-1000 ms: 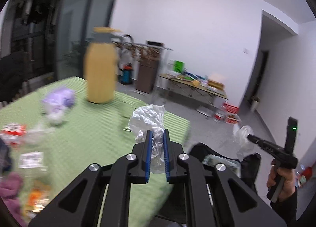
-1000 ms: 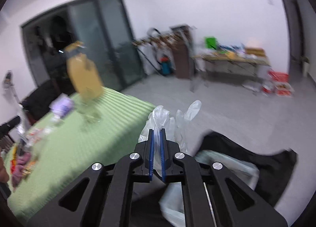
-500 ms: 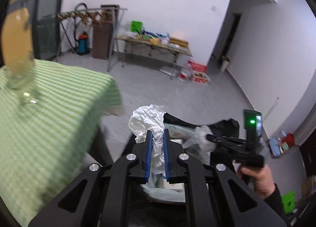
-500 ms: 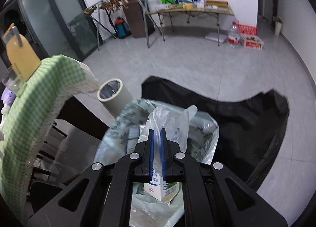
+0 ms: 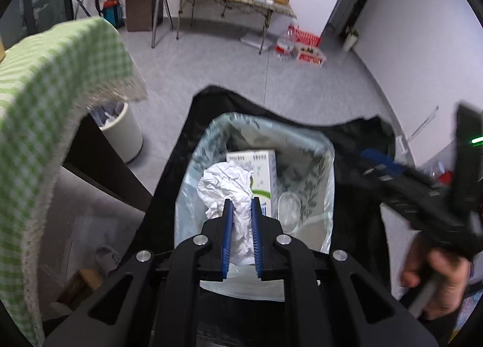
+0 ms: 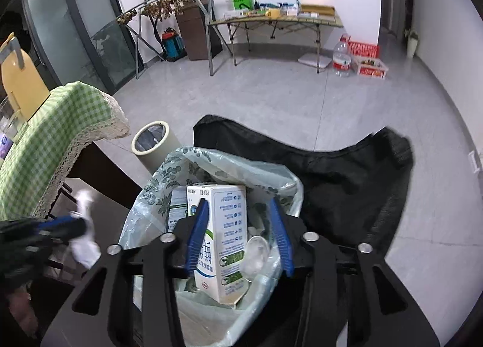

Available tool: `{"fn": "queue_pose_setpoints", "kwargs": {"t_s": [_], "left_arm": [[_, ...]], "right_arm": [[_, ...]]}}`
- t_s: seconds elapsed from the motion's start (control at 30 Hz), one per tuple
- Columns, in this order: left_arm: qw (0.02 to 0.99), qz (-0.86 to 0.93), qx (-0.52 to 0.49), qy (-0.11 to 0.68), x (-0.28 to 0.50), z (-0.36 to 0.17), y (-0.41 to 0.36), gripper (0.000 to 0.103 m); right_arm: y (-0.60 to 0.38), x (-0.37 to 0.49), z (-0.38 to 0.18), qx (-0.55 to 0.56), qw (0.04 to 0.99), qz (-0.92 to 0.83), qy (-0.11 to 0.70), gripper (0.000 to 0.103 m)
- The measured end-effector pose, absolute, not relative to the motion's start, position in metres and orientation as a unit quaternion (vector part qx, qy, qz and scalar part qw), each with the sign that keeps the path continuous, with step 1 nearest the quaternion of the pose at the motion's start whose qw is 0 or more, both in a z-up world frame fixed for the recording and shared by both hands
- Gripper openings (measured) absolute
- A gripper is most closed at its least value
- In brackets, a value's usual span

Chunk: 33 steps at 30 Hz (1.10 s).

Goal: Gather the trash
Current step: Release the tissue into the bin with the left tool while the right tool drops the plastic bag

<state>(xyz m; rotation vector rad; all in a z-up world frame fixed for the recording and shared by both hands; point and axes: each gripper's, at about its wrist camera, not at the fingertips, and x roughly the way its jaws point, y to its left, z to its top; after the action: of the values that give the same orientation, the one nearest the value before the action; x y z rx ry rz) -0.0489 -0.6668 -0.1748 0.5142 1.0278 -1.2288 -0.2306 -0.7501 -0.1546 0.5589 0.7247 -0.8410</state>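
My left gripper (image 5: 241,202) is shut on a crumpled white paper (image 5: 223,181) and hangs over the clear leaf-print trash bag (image 5: 320,166). In the right wrist view that gripper (image 6: 72,223) and its paper (image 6: 84,244) show blurred at the left. My right gripper (image 6: 238,203) hovers above the same bag (image 6: 157,196); its jaws are opening and the pads press on nothing. Below it in the bag lie a white milk carton (image 6: 220,226) and a clear plastic glove (image 6: 255,253). In the left wrist view the right gripper (image 5: 374,163) shows at the right, held by a hand (image 5: 434,274).
The bag sits on a black cloth (image 6: 347,172) spread on the grey floor. A table with a green checked cloth (image 5: 45,90) stands at the left, with a yellow bottle (image 6: 21,81) on it. A round beige bin (image 6: 151,141) stands beside the table. A folding table (image 6: 277,19) is far back.
My left gripper swung from over the green table down to above the trash bag, still holding the paper. My right gripper sank over the bag, its jaws parted, and the clear glove dropped in.
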Motion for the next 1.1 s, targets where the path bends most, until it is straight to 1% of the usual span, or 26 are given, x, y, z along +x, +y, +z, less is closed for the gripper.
{"fn": "queue_pose_setpoints", "kwargs": {"t_s": [0.13, 0.2, 0.27, 0.3, 0.4, 0.5, 0.67, 0.8, 0.87, 1.1], "left_arm": [[0.661, -0.526, 0.242, 0.477, -0.052, -0.201, -0.675, 0.011], [0.652, -0.524, 0.246, 0.49, -0.052, -0.21, -0.679, 0.017], [0.645, -0.51, 0.264, 0.504, -0.052, -0.22, -0.685, 0.055], [0.646, -0.504, 0.269, 0.506, -0.051, -0.221, -0.686, 0.058], [0.652, -0.51, 0.266, 0.495, -0.05, -0.214, -0.681, 0.058], [0.661, -0.505, 0.263, 0.489, -0.045, -0.208, -0.677, 0.061], [0.667, -0.495, 0.252, 0.496, -0.035, -0.201, -0.67, 0.061], [0.672, -0.5, 0.249, 0.486, -0.031, -0.186, -0.658, 0.062], [0.68, -0.502, 0.246, 0.473, -0.028, -0.173, -0.649, 0.066], [0.709, -0.505, 0.217, 0.442, -0.012, -0.124, -0.62, 0.073]], "right_arm": [[-0.742, -0.24, -0.143, 0.257, 0.821, -0.396, 0.32, 0.043], [-0.737, -0.243, -0.142, 0.258, 0.823, -0.397, 0.314, 0.043], [-0.734, -0.243, -0.142, 0.259, 0.824, -0.393, 0.315, 0.043], [-0.733, -0.242, -0.144, 0.259, 0.824, -0.392, 0.317, 0.043], [-0.729, -0.241, -0.149, 0.259, 0.822, -0.389, 0.324, 0.043], [-0.727, -0.24, -0.156, 0.267, 0.818, -0.385, 0.334, 0.044], [-0.721, -0.238, -0.163, 0.272, 0.814, -0.379, 0.346, 0.046], [-0.72, -0.237, -0.162, 0.274, 0.812, -0.381, 0.348, 0.047], [-0.719, -0.235, -0.158, 0.271, 0.814, -0.38, 0.346, 0.047], [-0.71, -0.225, -0.129, 0.251, 0.826, -0.38, 0.331, 0.051]]}}
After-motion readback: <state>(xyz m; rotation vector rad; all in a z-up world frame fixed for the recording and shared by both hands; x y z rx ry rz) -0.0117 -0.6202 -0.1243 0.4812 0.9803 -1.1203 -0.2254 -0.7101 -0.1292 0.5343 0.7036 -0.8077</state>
